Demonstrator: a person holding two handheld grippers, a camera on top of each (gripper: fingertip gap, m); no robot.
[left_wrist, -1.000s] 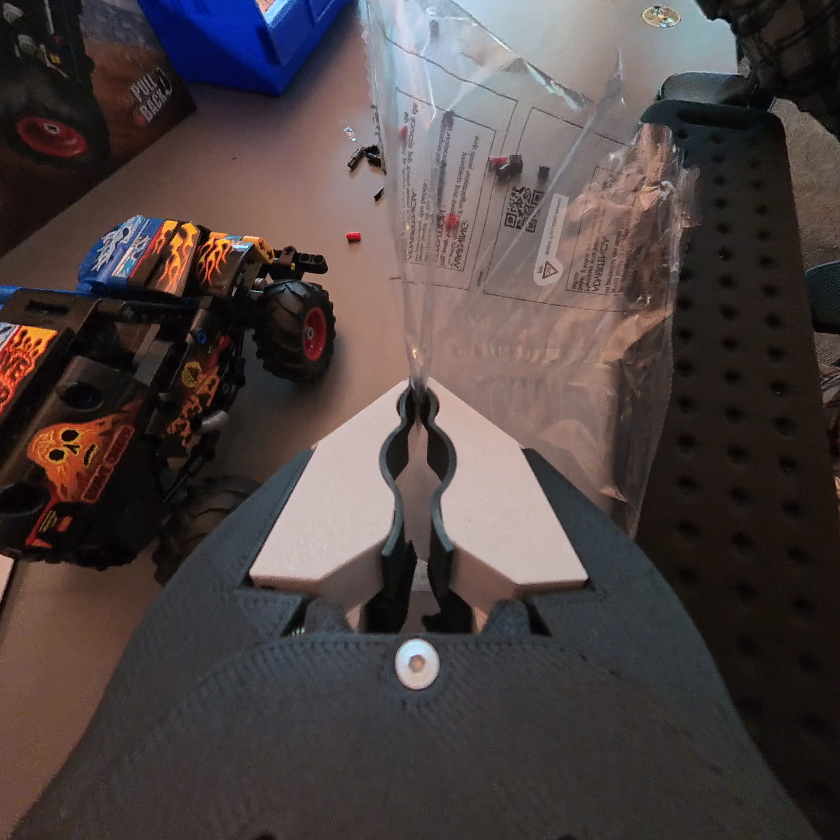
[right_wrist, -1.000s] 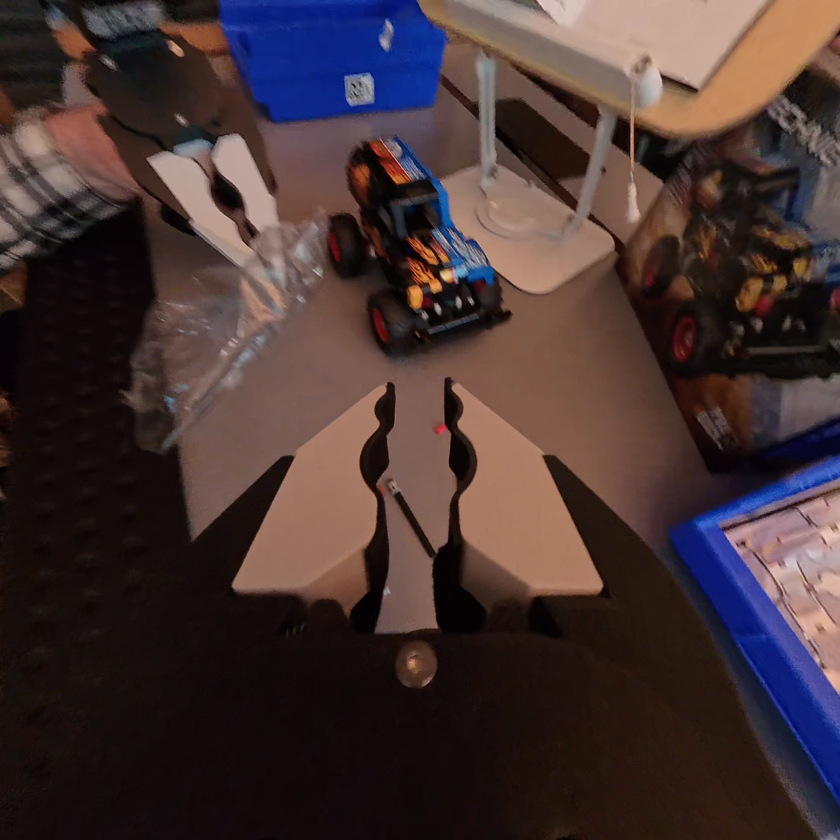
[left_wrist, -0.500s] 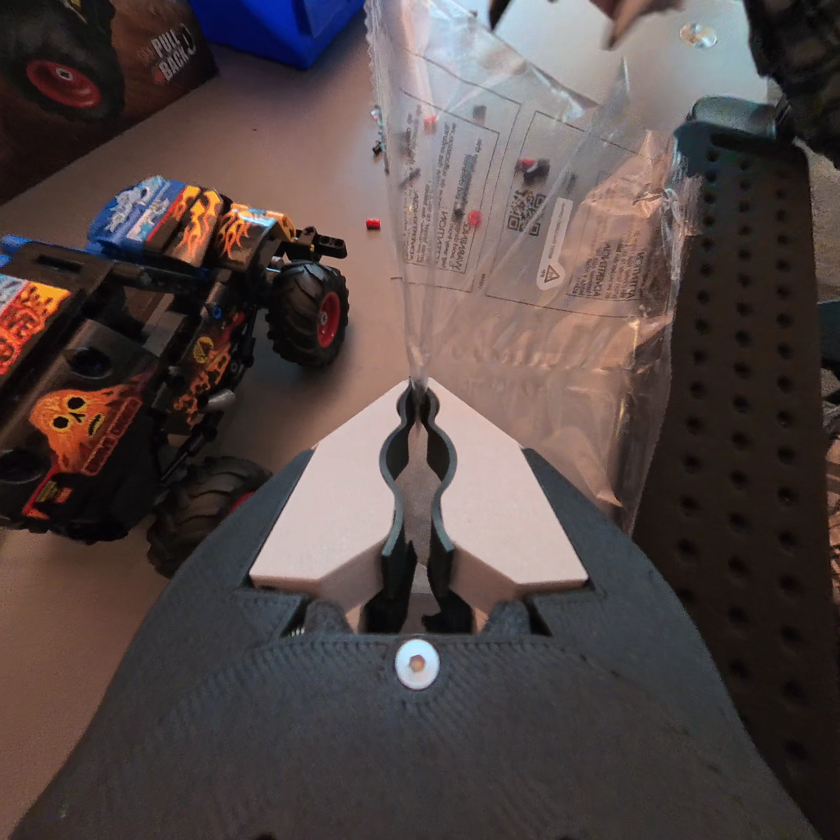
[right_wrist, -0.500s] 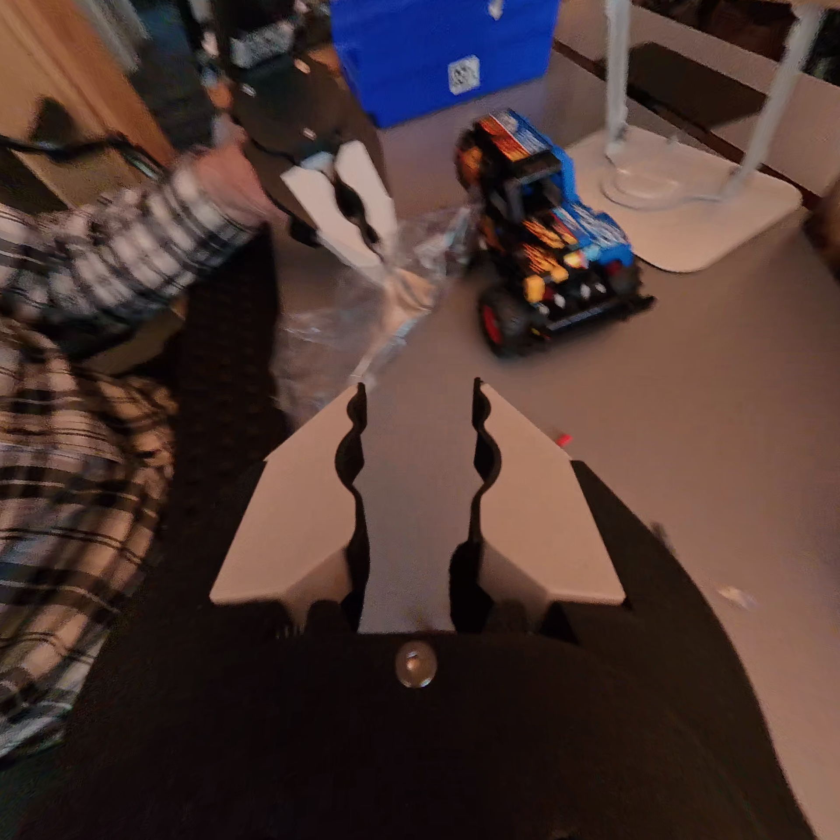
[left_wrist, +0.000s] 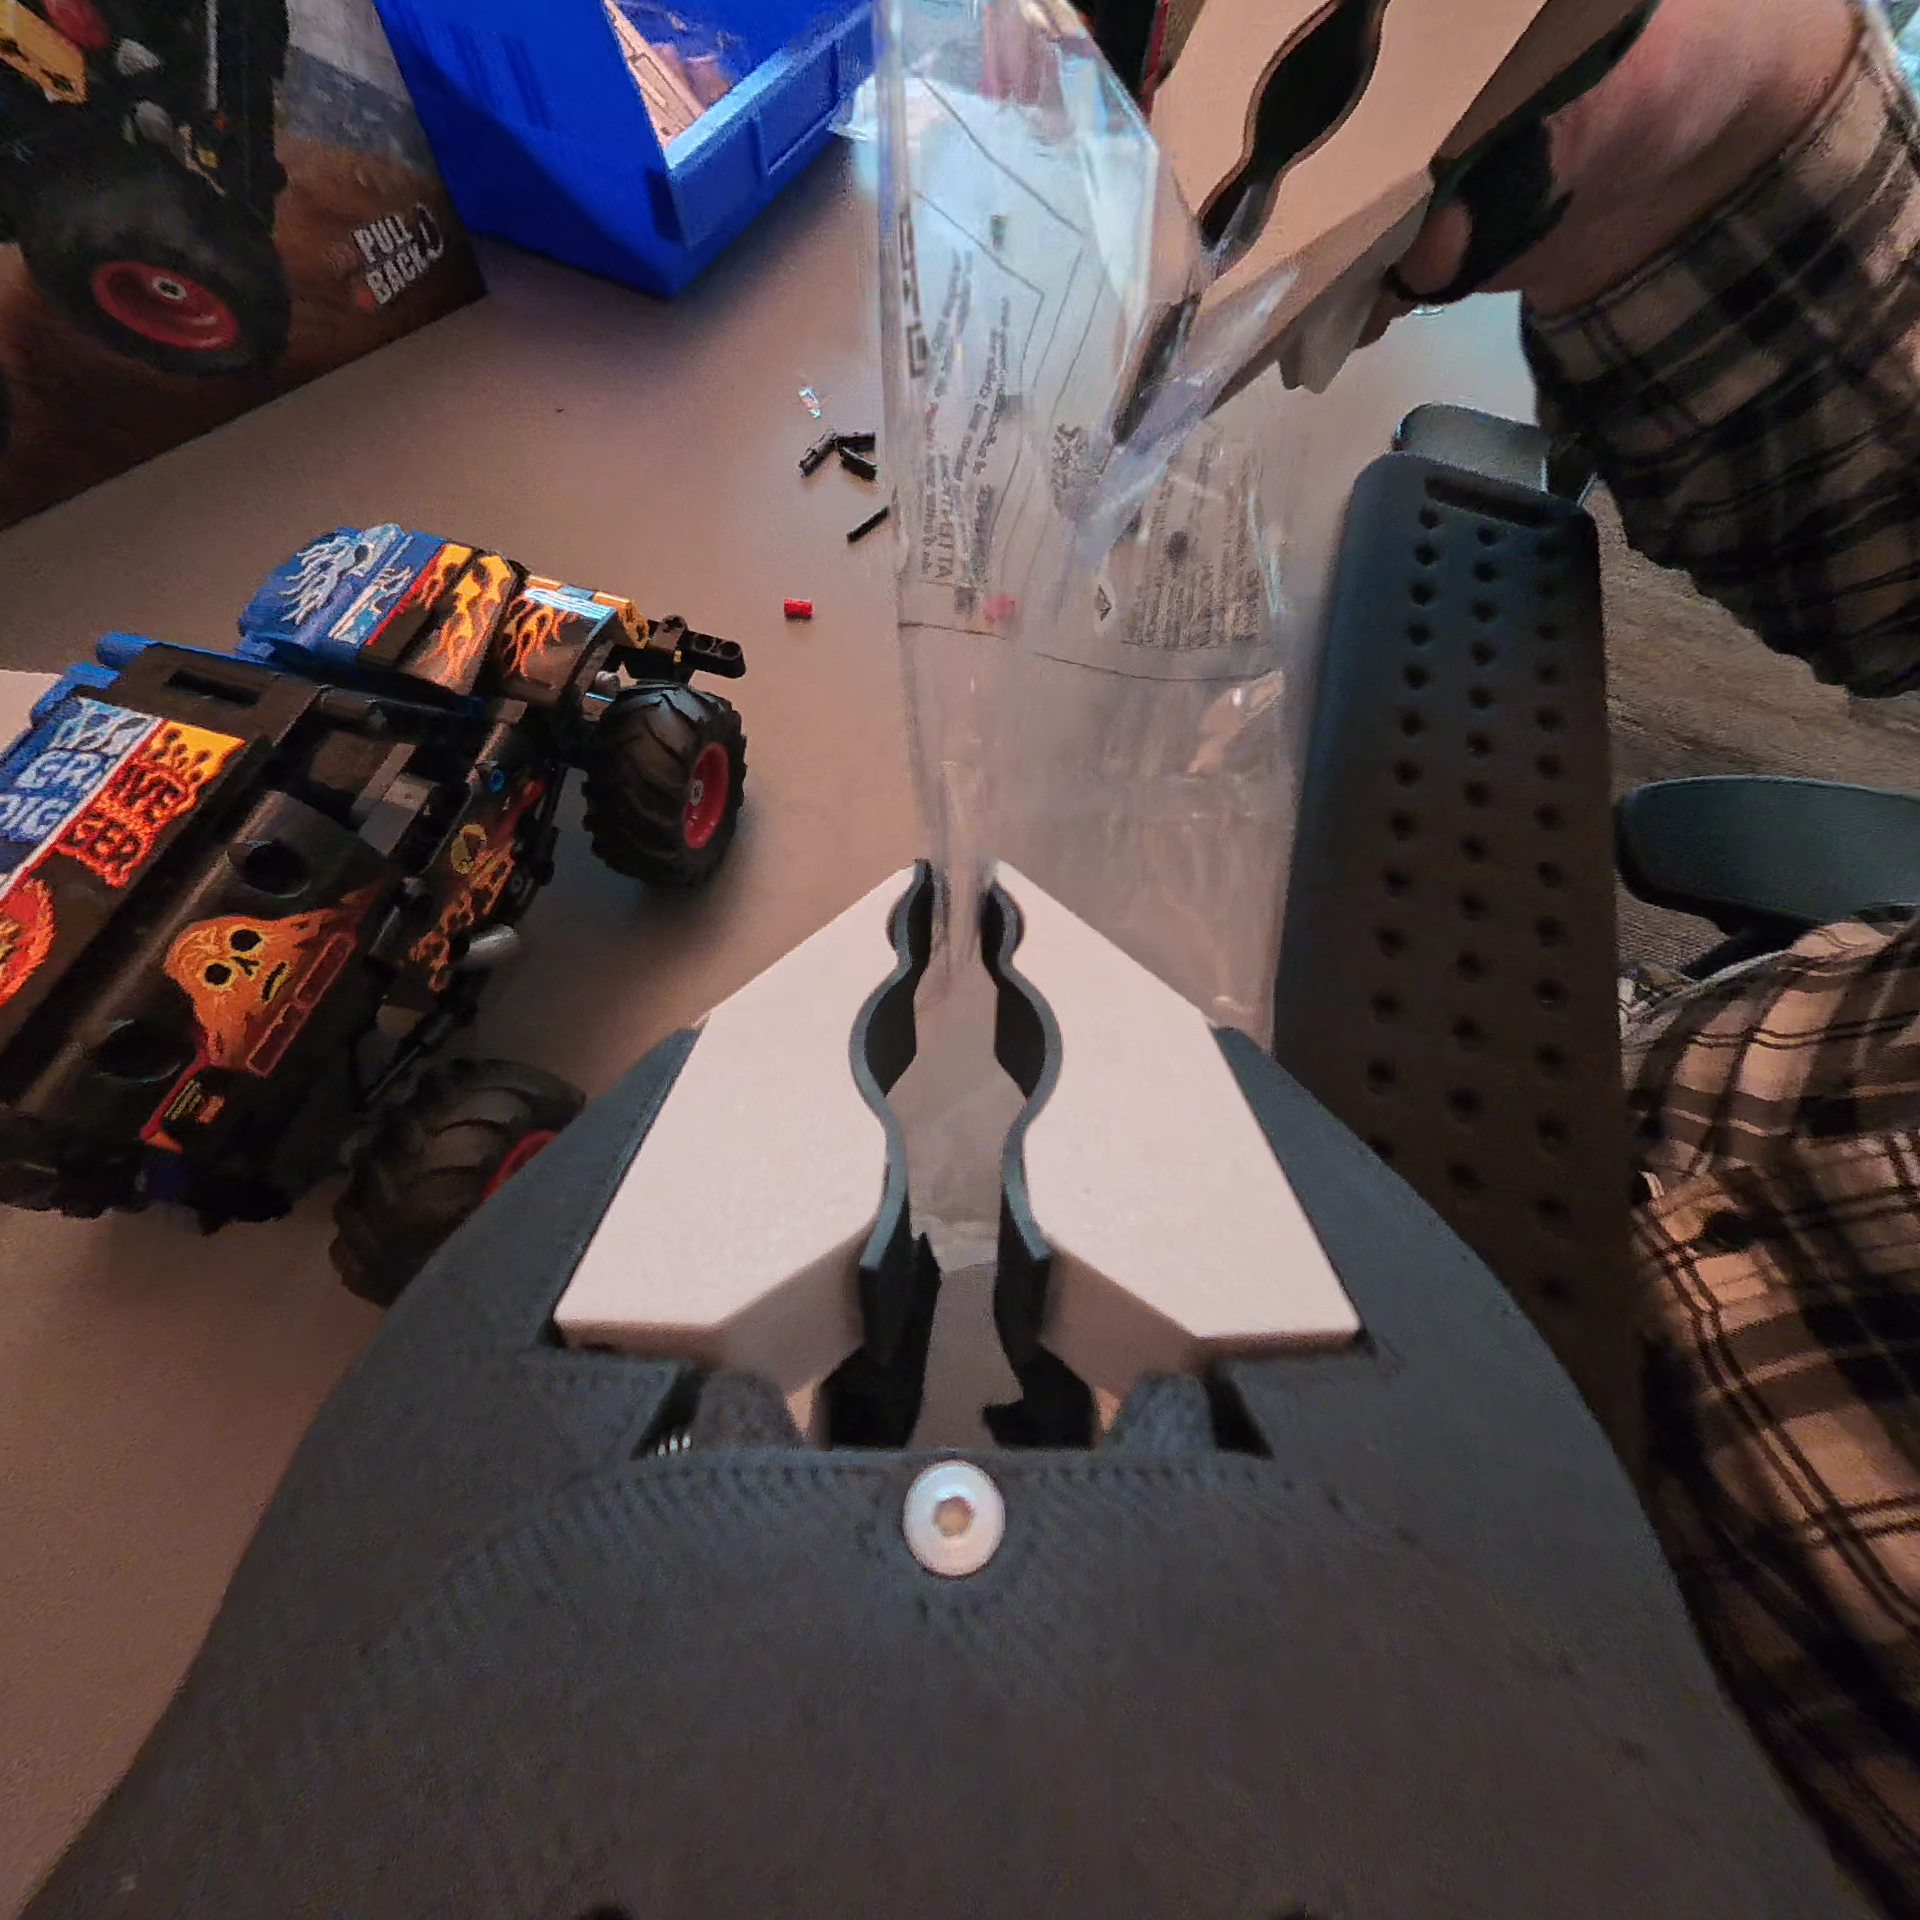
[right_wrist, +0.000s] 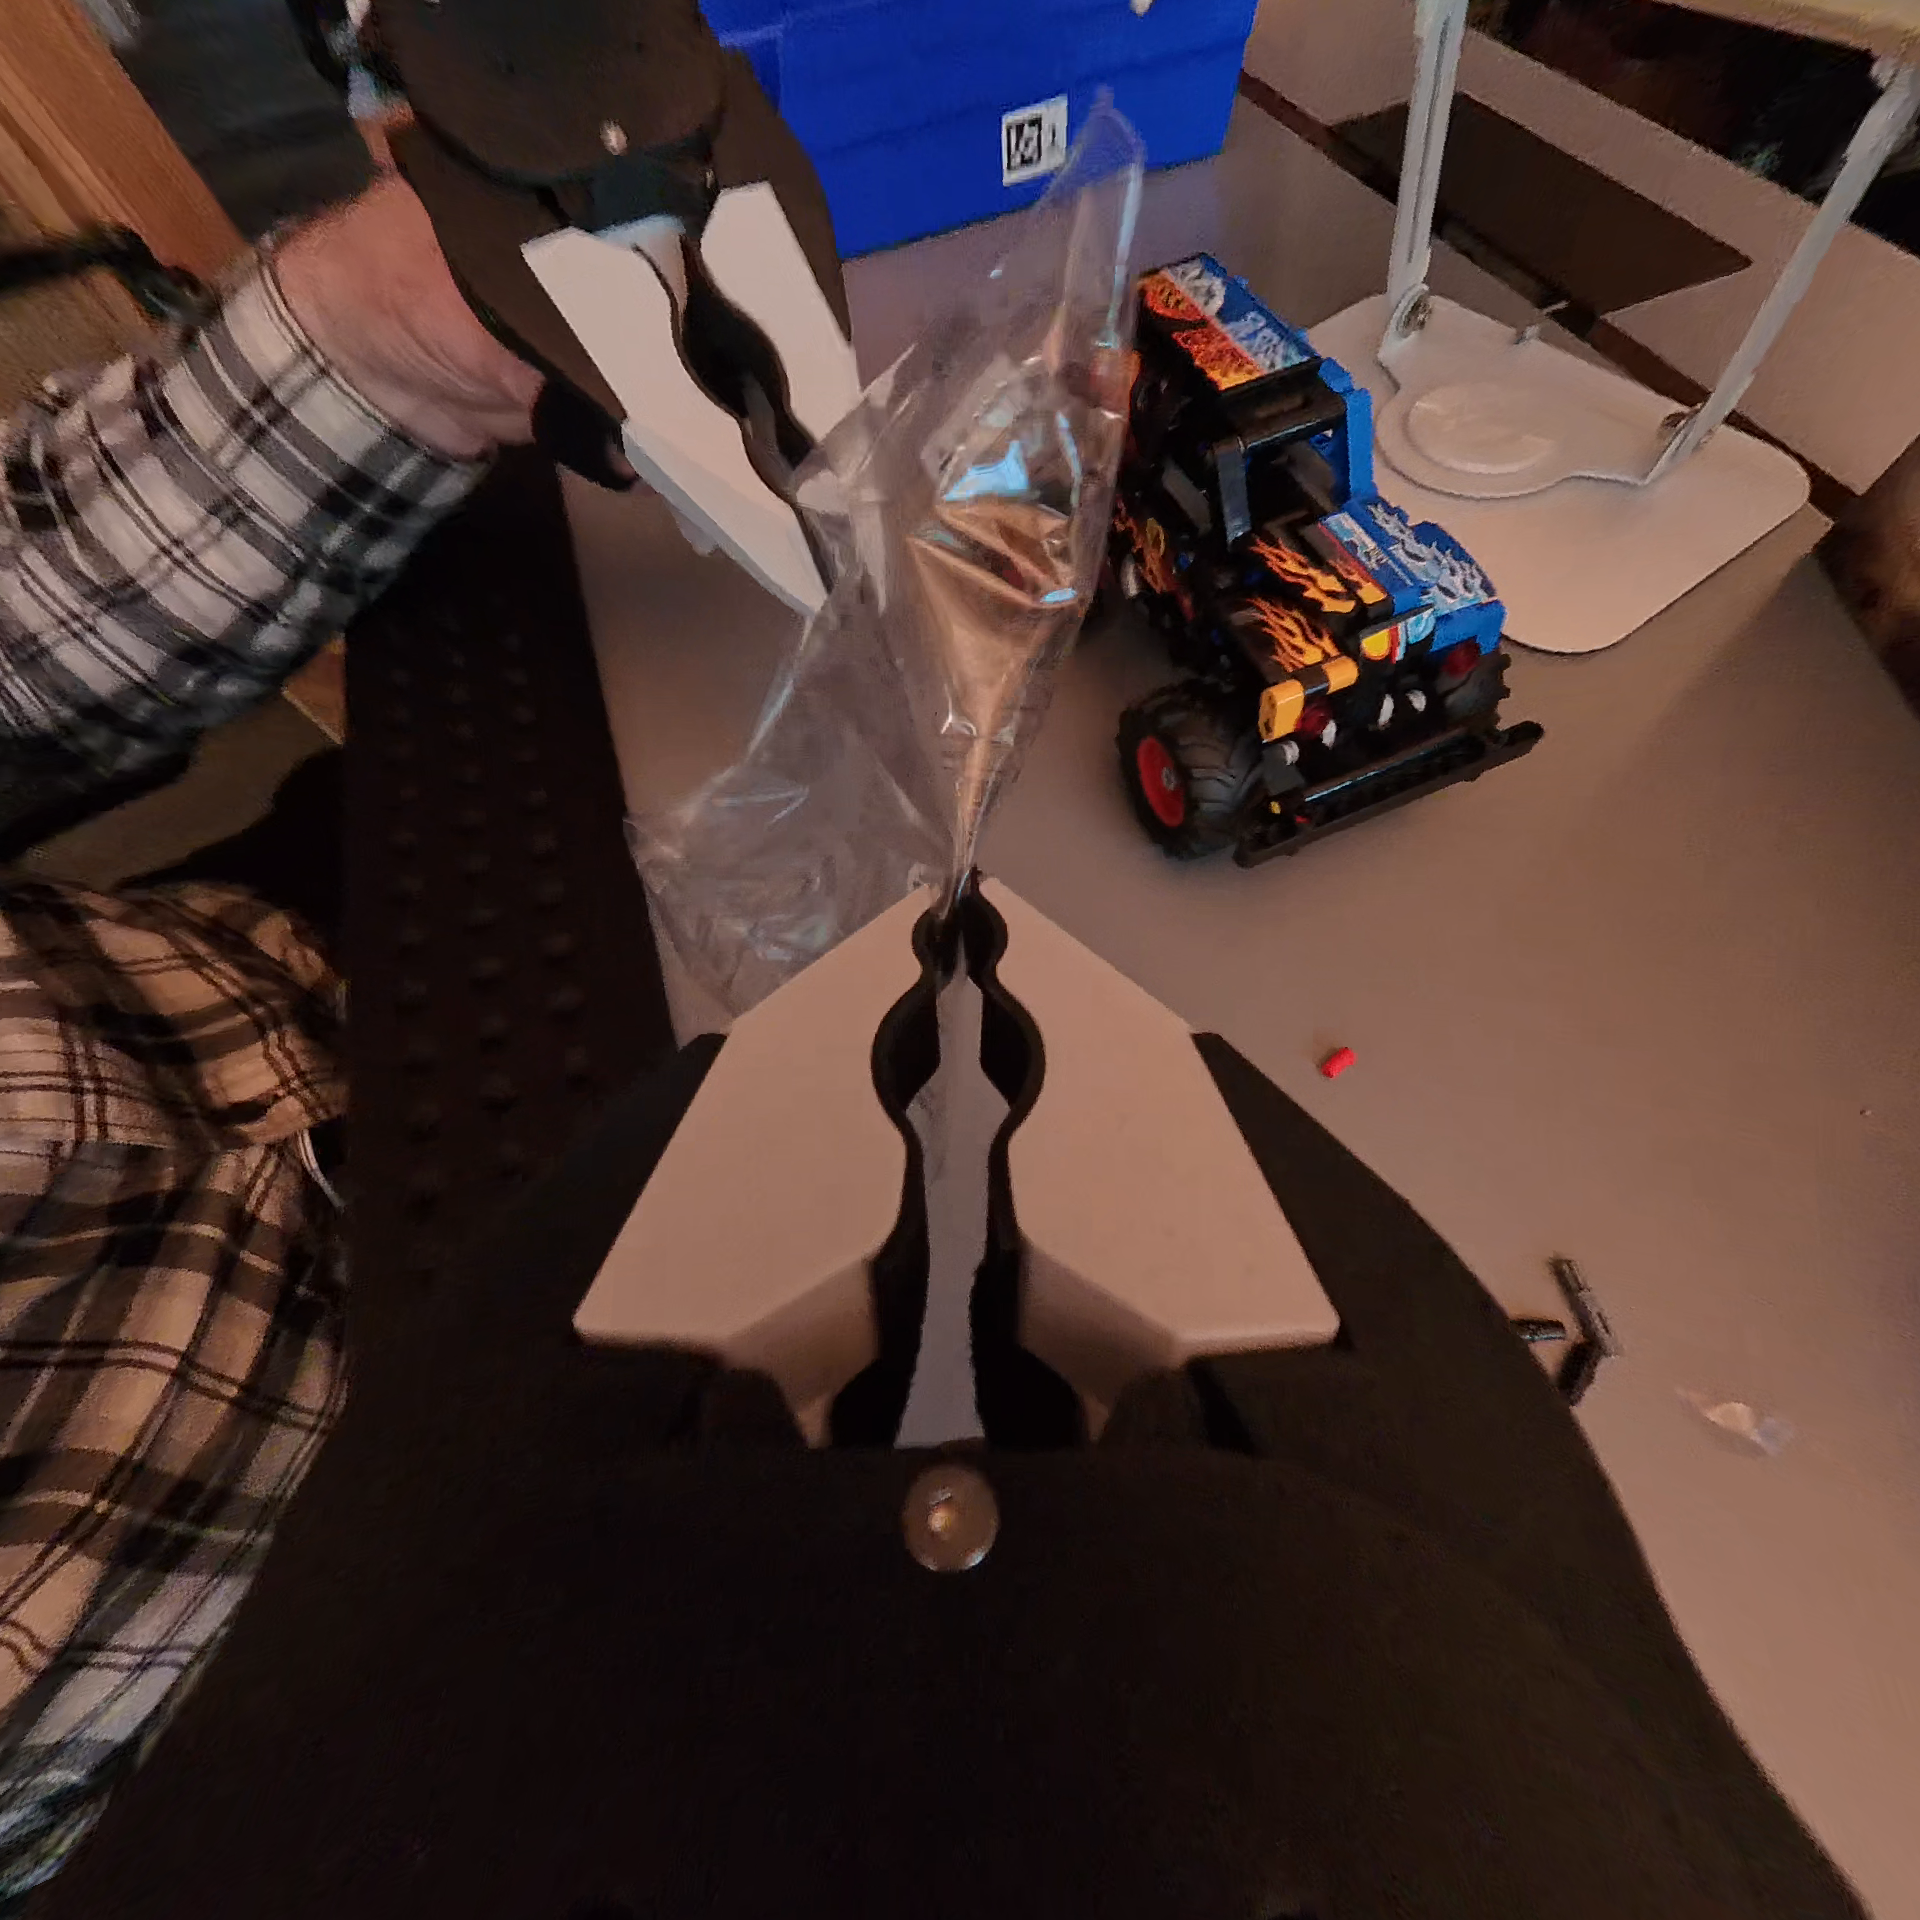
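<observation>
The right gripper (right_wrist: 957, 914) has its fingers pinched shut on one edge of the clear printed plastic bag (right_wrist: 935, 623), which hangs above the grey tabletop (right_wrist: 1507, 1039). The left gripper (left_wrist: 958, 899) has narrow fingers around another edge; whether they grip it cannot be told. A blue flame-patterned toy truck (right_wrist: 1299, 582) stands just beside the bag.

left tool (left_wrist: 954, 902): black textured shell, white wedge fingers, silver screw
right tool (right_wrist: 958, 912): same
sleeves (left_wrist: 1756, 343): plaid
</observation>
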